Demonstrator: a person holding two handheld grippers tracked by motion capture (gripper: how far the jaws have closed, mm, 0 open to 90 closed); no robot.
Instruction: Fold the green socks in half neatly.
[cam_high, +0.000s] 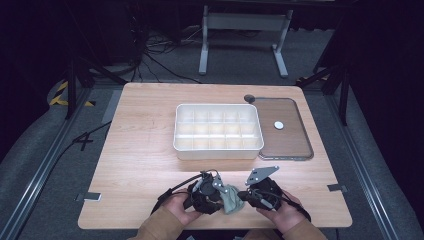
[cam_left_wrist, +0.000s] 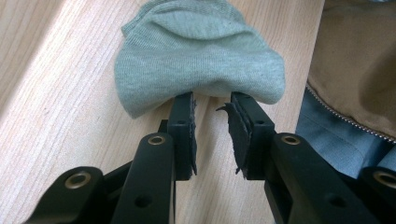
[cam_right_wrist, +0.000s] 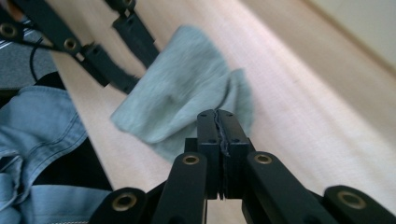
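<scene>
A grey-green sock lies near the table's front edge between my two grippers. My left gripper points right at it. In the left gripper view its jaws stand apart with bare wood in the gap. Their tips are tucked under the hem of the sock. My right gripper comes at the sock from the other side. In the right gripper view its jaws are pressed together, and the sock bunches and creases at their tips. The left gripper shows at the sock's far edge.
A white box divided into several compartments sits mid-table. To its right lies a brown tray with a small white disc on it. A person's sleeves and lap are at the front edge. The light wooden table ends just behind the grippers.
</scene>
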